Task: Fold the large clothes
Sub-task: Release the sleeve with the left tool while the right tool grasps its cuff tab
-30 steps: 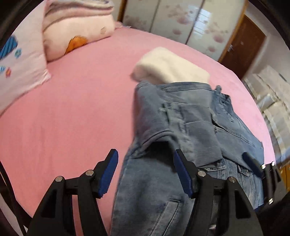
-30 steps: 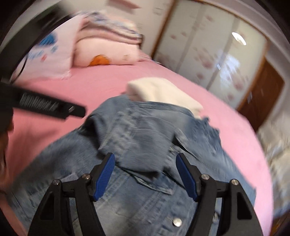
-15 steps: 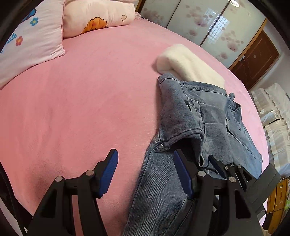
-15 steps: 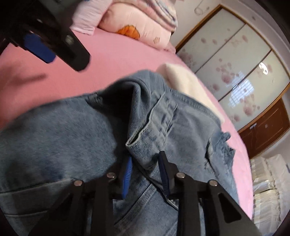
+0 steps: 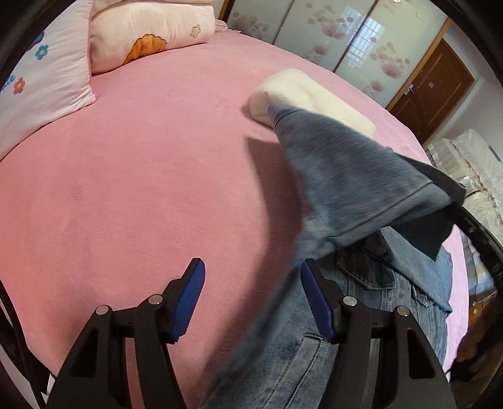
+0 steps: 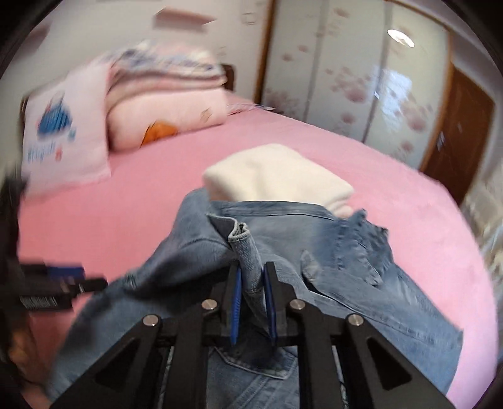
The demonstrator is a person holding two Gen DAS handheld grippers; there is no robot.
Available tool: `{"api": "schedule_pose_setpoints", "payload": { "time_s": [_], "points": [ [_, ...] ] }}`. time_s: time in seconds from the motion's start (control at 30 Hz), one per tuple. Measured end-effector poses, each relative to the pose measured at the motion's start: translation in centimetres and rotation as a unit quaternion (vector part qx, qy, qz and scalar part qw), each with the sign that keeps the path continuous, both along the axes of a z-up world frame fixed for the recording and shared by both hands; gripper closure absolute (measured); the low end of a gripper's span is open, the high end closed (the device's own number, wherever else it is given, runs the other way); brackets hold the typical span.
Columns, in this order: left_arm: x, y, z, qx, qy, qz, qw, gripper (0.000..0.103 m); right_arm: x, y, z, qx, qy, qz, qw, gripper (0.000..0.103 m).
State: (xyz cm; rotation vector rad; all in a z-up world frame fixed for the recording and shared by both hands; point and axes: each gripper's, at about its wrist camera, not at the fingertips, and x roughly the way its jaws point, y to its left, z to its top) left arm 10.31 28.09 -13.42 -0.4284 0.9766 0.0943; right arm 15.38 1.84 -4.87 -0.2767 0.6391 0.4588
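Note:
A blue denim jacket (image 6: pixel 345 261) lies on the pink bed (image 6: pixel 125 195). My right gripper (image 6: pixel 251 277) is closing its jaws on a folded edge of the denim (image 6: pixel 248 251), and the blue pads press the cloth from both sides. In the left wrist view that lifted part of the jacket (image 5: pixel 355 176) hangs in the air at the right, over the rest of the denim (image 5: pixel 314 346). My left gripper (image 5: pixel 251 277) stands open low over the bed at the jacket's left edge, with only pink sheet between its fingers.
A folded cream garment (image 5: pixel 311 97) lies just beyond the jacket. Pillows and folded bedding (image 5: pixel 147 28) are stacked at the head of the bed. Flowered wardrobe doors (image 6: pixel 361 78) and a brown door (image 6: pixel 462 126) stand behind. Bare pink sheet spreads to the left.
My right gripper has shut on a fold of the jacket and lifted it up and to the right. The left gripper has stayed open in nearly the same place.

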Motion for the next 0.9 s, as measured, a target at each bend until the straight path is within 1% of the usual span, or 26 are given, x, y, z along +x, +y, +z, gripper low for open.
{"api": "schedule_pose_setpoints", "payload": {
  "time_s": [0.03, 0.07, 0.13, 0.23, 0.33, 0.4, 0.43, 0.5, 0.53, 0.57, 0.6, 0.7, 0.73, 0.8, 0.87, 0.9],
  "points": [
    [0.0, -0.2, 0.0, 0.001, 0.000, -0.003, 1.0000, 0.041, 0.2, -1.0, 0.4, 0.017, 0.012, -0.005, 1.000, 0.089],
    [0.1, -0.5, 0.0, 0.003, 0.001, -0.007, 1.0000, 0.041, 0.4, -2.5, 0.6, 0.044, 0.037, -0.005, 0.998, 0.089],
    [0.2, -0.9, 0.0, 0.005, 0.002, -0.014, 0.9999, 0.041, 0.5, -4.0, 0.0, 0.077, 0.072, -0.001, 0.994, 0.089],
    [0.5, -1.9, -0.1, 0.010, 0.003, -0.030, 0.9995, 0.041, 0.7, -5.7, -2.1, 0.094, 0.111, -0.017, 0.989, 0.089],
    [1.0, -3.2, -0.3, 0.017, 0.000, -0.055, 0.9984, 0.041, 0.3, -6.1, -3.8, 0.113, 0.142, -0.023, 0.983, 0.089],
    [1.5, -4.4, -0.7, 0.046, -0.002, -0.072, 0.9964, 0.041, 0.2, -5.6, -4.4, 0.117, 0.149, -0.019, 0.982, 0.089],
    [2.1, -5.1, -1.1, 0.071, 0.002, -0.076, 0.9946, 0.041, 0.0, -5.2, -4.5, 0.117, 0.149, -0.016, 0.982, 0.089],
    [3.2, -5.8, -1.9, 0.122, 0.004, -0.071, 0.9899, 0.041, 0.1, -4.2, -4.6, 0.112, 0.148, -0.008, 0.983, 0.089],
    [3.9, -6.0, -2.4, 0.145, 0.010, -0.063, 0.9873, 0.041, 0.1, -3.9, -4.5, 0.108, 0.146, -0.006, 0.983, 0.086],
    [4.6, -5.9, -2.9, 0.158, 0.020, -0.053, 0.9858, 0.041, 0.2, -3.6, -4.5, 0.104, 0.144, -0.004, 0.984, 0.086],
    [5.2, -5.5, -3.4, 0.160, 0.032, -0.040, 0.9857, 0.041, 0.2, -3.2, -4.5, 0.098, 0.143, -0.005, 0.985, 0.086],
    [6.2, -3.6, -4.4, 0.114, 0.050, -0.010, 0.9921, 0.041, 0.5, -2.5, -4.6, 0.085, 0.142, -0.002, 0.986, 0.086],
    [6.3, -3.3, -4.5, 0.109, 0.051, -0.007, 0.9927, 0.041, 0.6, -2.2, -4.6, 0.078, 0.141, 0.000, 0.987, 0.086],
    [6.4, -3.0, -4.6, 0.105, 0.052, -0.005, 0.9931, 0.041, 0.6, -1.9, -4.8, 0.075, 0.147, 0.007, 0.986, 0.085],
    [6.4, -3.0, -4.6, 0.107, 0.052, -0.007, 0.9929, 0.041, 0.7, -1.7, -4.7, 0.083, 0.157, 0.020, 0.984, 0.082],
    [6.5, -3.0, -4.6, 0.108, 0.052, -0.008, 0.9927, 0.041, 0.7, -1.6, -4.7, 0.086, 0.159, 0.023, 0.983, 0.079]
  ]
}}
